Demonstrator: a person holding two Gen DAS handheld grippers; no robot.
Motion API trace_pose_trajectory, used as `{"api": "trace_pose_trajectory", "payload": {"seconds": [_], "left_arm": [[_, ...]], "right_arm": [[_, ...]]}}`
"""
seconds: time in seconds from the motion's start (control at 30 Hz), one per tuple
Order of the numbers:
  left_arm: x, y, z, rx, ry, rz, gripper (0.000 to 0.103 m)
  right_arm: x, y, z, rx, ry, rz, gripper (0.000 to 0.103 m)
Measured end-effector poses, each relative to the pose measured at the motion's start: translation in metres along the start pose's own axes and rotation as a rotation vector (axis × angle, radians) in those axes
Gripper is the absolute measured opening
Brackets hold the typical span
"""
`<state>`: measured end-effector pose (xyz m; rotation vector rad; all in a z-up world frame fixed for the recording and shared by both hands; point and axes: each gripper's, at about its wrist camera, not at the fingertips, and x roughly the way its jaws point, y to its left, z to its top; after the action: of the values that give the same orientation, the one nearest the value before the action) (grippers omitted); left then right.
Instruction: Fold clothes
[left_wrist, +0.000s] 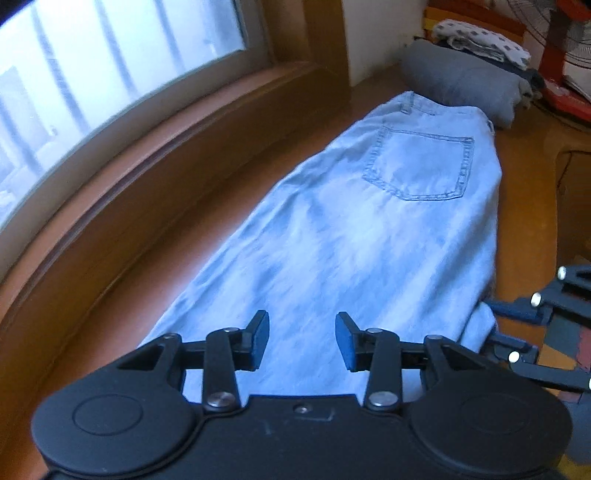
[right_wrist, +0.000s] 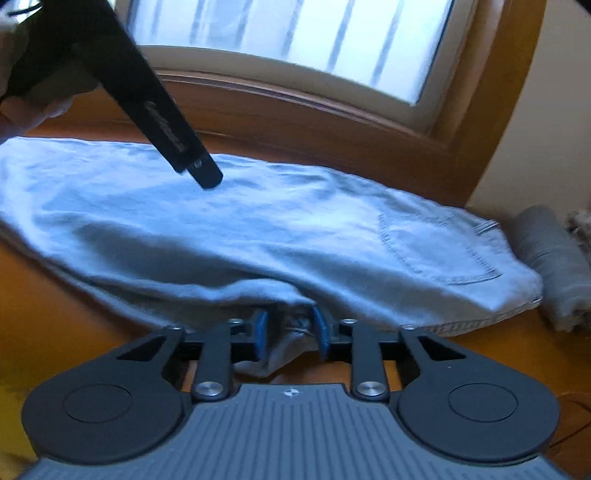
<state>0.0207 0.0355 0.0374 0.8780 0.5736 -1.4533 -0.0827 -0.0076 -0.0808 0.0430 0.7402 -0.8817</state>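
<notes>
Broadly, a wooden surface (left_wrist: 229, 221) under a window (right_wrist: 295, 33) carries pale blue jeans (left_wrist: 369, 229) laid lengthwise along its window edge, back pocket (left_wrist: 421, 166) facing up, waistband towards the far end where a grey folded cloth (left_wrist: 465, 85) lies just beside them. Over the jeans' near end the left gripper (left_wrist: 302, 339) hovers with jaws moderately apart and nothing between them. At the surface's near edge the right gripper (right_wrist: 290, 332) stands narrow, its blue pads (right_wrist: 261, 328) pinching a bunched fold of the jeans' edge.
</notes>
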Motion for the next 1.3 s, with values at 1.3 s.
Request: {"api": "trace_pose_trajectory", "payload": {"seconds": [1.3], "left_arm": [[0.016,0.052,-0.061,-0.129,0.109,0.410,0.062]], "right_arm": [[-0.050,-0.030,0.003,-0.114,-0.065,0.274,0.020]]}}
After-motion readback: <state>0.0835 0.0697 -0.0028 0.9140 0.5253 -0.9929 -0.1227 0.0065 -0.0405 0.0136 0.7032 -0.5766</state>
